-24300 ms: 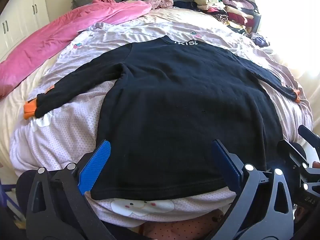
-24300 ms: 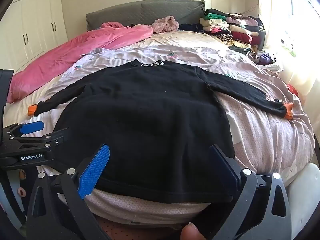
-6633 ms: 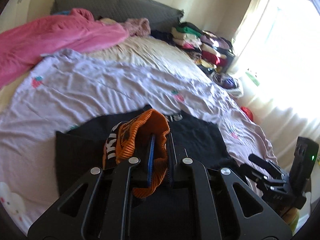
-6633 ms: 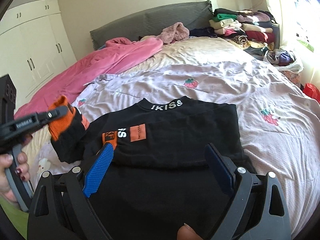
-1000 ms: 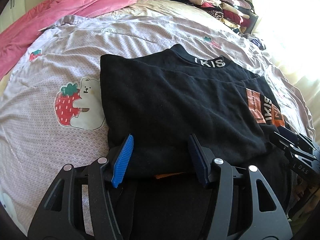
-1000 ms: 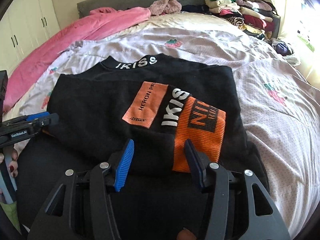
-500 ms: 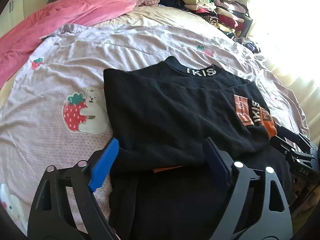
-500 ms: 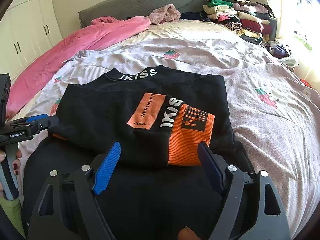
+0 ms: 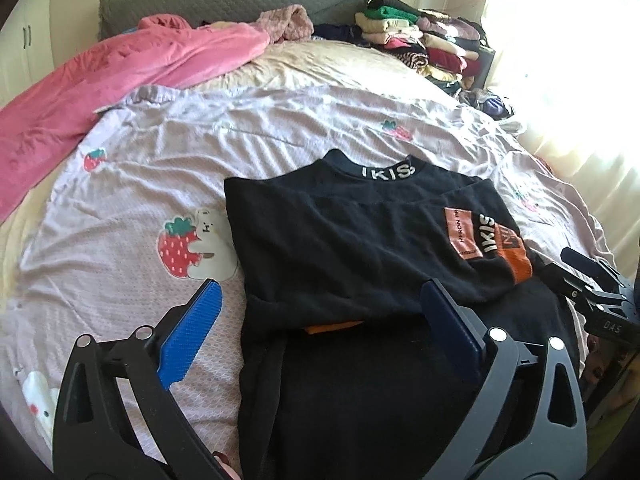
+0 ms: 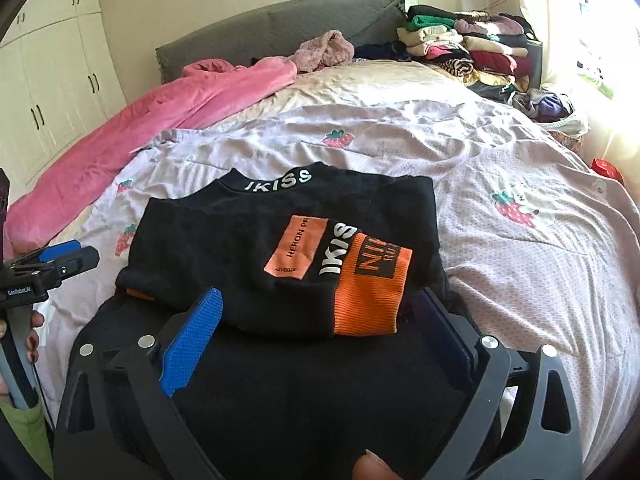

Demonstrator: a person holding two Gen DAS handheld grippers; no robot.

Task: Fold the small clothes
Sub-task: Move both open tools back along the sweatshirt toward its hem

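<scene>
The bed [image 9: 280, 148] fills both views, lilac strawberry-print cover spread across it, pink blanket [image 9: 120, 76] bunched along the far left, stacked clothes [image 10: 468, 48] at the far right corner. Centre stage, the black sweater [image 9: 340, 232] lies flat on the cover, sleeves folded in over the body, collar away from us, lower half stretching toward the cameras.

Left gripper [image 9: 320, 320] hovers over the sweater's left edge, jaws opening wide, nothing pinched between them. Right gripper [image 10: 316, 328] sits above the orange cuff [image 10: 368, 288], jaws opening too, cloth beneath them but not pressed.

Risk, as I read it: the hem fold comes next, and if the grippers catch only the top layer, the tucked sleeves could drag loose and skew the stack.

The right view shows the cuff and orange patch squarely; the left view sees them only at an angle. The left view alone shows an orange sliver [image 9: 332, 326] peeking from under the fold, probably the other cuff, hard to say.
</scene>
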